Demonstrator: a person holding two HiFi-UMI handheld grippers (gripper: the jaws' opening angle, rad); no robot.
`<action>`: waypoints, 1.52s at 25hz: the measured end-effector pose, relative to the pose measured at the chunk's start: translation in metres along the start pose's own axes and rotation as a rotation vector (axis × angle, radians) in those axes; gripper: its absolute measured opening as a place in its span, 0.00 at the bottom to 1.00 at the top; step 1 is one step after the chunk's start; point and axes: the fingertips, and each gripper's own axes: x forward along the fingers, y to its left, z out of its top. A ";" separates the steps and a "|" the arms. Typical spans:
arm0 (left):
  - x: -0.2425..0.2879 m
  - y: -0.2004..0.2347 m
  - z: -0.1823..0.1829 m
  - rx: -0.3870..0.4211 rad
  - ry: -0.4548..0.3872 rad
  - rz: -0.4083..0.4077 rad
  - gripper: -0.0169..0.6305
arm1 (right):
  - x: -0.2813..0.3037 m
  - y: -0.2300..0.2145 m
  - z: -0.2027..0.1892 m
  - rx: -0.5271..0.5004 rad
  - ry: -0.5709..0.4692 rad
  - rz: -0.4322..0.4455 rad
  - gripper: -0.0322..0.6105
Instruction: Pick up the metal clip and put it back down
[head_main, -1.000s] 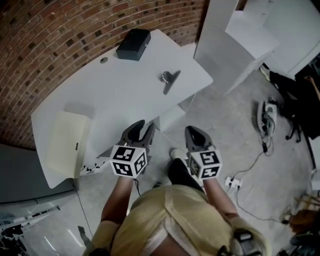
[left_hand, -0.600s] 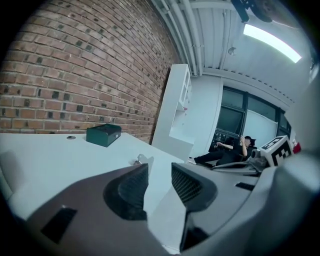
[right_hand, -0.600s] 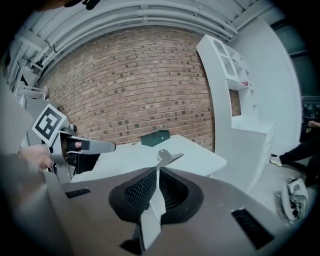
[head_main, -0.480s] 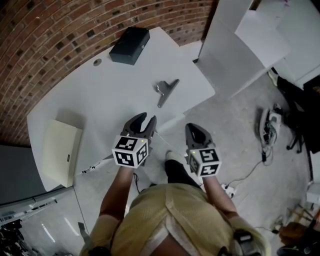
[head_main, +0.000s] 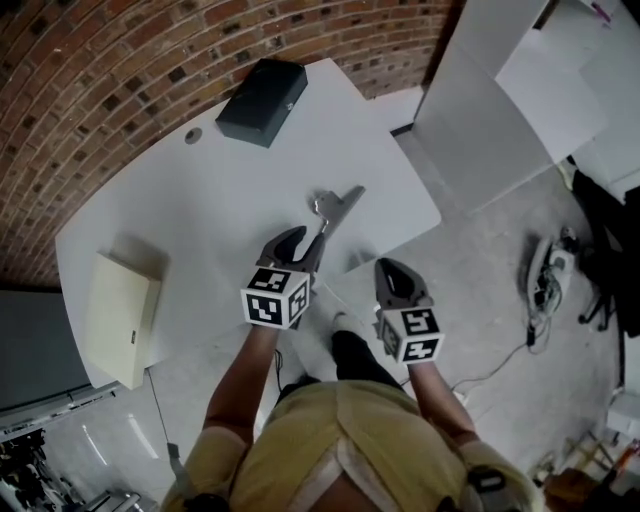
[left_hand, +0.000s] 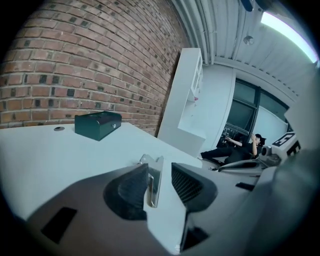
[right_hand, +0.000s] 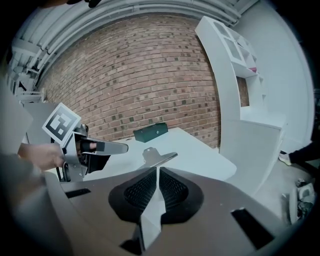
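The metal clip (head_main: 335, 208) lies flat on the white table (head_main: 190, 210), near its front right edge. My left gripper (head_main: 296, 244) reaches over the table edge, and its open jaws stand just short of the clip's near end. In the left gripper view the clip (left_hand: 152, 176) shows in the gap of that gripper (left_hand: 160, 167); I cannot tell if a pad touches it. My right gripper (head_main: 392, 272) hangs off the table's edge above the floor, jaws shut and empty. From the right gripper view the clip (right_hand: 158, 157) lies ahead of that gripper (right_hand: 157, 172).
A dark box (head_main: 262, 88) sits at the table's far side by the brick wall. A cream box (head_main: 120, 318) lies at the table's left end. A white cabinet (head_main: 490, 110) stands to the right, and cables with a power strip (head_main: 548, 275) lie on the floor.
Both grippers have moved forward and slightly down toward the table. The left one has gone from in front of the table edge to over it, up to the clip. The clip has not moved.
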 end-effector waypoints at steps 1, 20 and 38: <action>0.008 0.003 0.001 -0.002 0.008 0.003 0.22 | 0.005 -0.003 0.002 0.001 0.000 0.005 0.06; 0.090 0.044 0.004 -0.024 0.083 0.101 0.22 | 0.044 -0.038 -0.005 0.042 0.057 0.042 0.06; 0.106 0.041 0.006 -0.042 0.093 0.032 0.19 | 0.045 -0.050 -0.015 0.070 0.075 0.025 0.06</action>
